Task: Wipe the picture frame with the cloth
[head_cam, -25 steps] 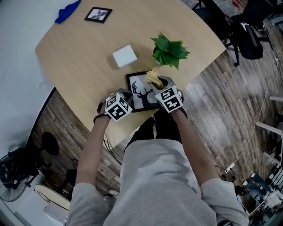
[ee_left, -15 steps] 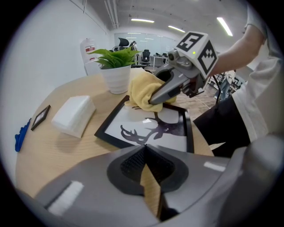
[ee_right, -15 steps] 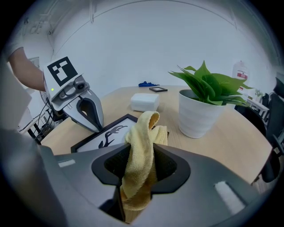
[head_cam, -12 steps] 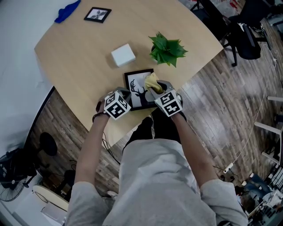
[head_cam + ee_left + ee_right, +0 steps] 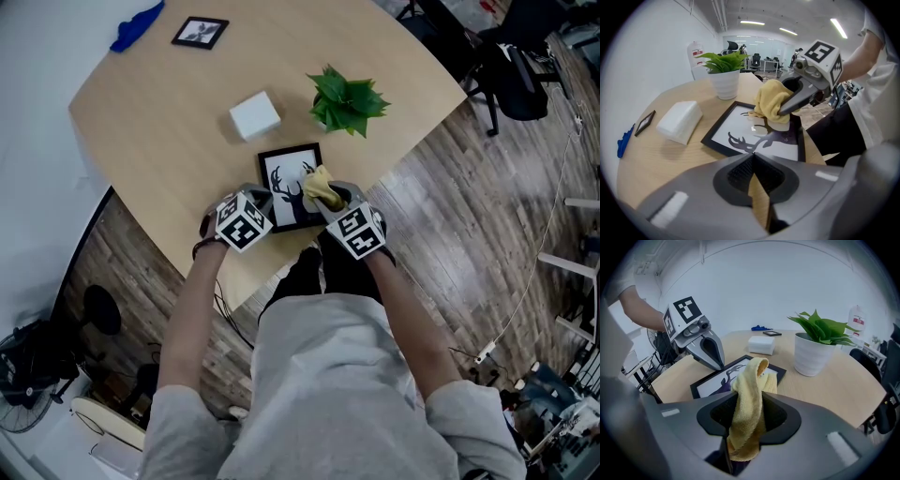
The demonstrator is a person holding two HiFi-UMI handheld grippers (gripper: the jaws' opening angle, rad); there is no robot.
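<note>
Cloth (image 5: 322, 186) slid nearer along picture frame (image 5: 284, 174), clamped in right claw (image 5: 330, 198), left claw (image 5: 266, 199) closed empty at frame's edge

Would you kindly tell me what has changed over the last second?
The right gripper, jaws shut on the yellow cloth, drew it toward the person along the picture frame's right side. The left gripper stayed at the frame's near left edge, jaws together. The frame, plant and white box did not move.
</note>
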